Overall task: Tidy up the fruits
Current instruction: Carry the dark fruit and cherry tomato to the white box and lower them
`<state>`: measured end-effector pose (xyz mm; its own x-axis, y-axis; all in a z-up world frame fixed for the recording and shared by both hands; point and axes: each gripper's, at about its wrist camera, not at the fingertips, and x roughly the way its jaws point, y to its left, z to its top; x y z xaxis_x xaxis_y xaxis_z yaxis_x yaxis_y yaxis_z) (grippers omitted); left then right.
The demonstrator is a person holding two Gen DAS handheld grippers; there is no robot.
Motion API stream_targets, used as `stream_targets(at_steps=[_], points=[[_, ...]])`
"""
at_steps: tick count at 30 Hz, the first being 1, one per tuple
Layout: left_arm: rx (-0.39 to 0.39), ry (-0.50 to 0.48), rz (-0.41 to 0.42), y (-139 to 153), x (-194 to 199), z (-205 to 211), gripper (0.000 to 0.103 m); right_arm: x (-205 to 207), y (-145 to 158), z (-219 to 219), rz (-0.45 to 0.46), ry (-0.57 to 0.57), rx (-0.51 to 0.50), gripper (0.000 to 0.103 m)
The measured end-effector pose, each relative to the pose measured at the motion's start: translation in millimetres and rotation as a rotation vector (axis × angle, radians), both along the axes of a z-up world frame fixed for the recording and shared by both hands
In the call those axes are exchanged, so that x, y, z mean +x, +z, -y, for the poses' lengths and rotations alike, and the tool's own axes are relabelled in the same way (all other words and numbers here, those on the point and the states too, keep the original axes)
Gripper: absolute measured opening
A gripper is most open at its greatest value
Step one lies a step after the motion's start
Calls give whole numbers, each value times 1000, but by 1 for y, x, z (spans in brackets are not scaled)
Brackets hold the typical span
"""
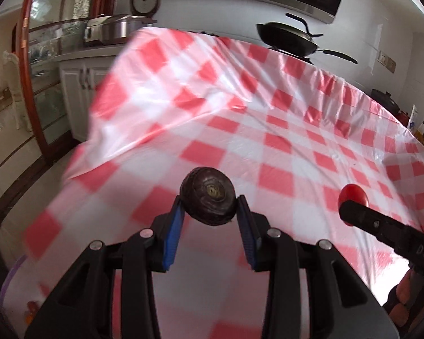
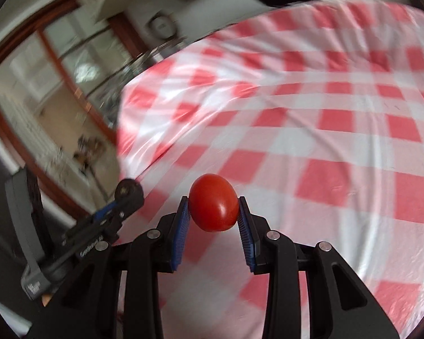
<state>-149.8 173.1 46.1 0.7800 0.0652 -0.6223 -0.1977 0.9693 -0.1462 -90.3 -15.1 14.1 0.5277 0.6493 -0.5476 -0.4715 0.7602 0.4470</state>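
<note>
Both grippers carry fruit above the checked counter.

The left gripper point(image 1: 209, 206) has its jaws clenched on a dark round fruit point(image 1: 208, 196), held at the pad tips with its stem scar facing the camera; the right gripper point(image 2: 213, 207) grasps a tomato point(image 2: 213, 202) the same way. From the left wrist view the tomato sits at about 3 o'clock of the dark fruit, well apart from it. No bowl or tray shows in either view, so the drop spot cannot be told. Both grips are shallow, at the very tips, so I would judge it wise to move smoothly, keep the jaws level, lower each fruit until it touches the counter point(image 1: 268, 130) before releasing, and keep the grippers apart to avoid a knock.
</note>
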Motion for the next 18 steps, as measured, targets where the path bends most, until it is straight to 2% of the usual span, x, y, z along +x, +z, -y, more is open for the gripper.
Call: stream_targets(at_steps=[8, 12, 18], points=[[37, 111, 49, 7, -74, -62, 38, -61, 8, -74, 109, 258, -105, 34], [63, 185, 75, 9, -114, -91, 38, -110, 7, -118, 204, 440, -177, 34], [49, 311, 49, -6, -169, -134, 38, -168, -5, -168, 269, 686, -231, 34]])
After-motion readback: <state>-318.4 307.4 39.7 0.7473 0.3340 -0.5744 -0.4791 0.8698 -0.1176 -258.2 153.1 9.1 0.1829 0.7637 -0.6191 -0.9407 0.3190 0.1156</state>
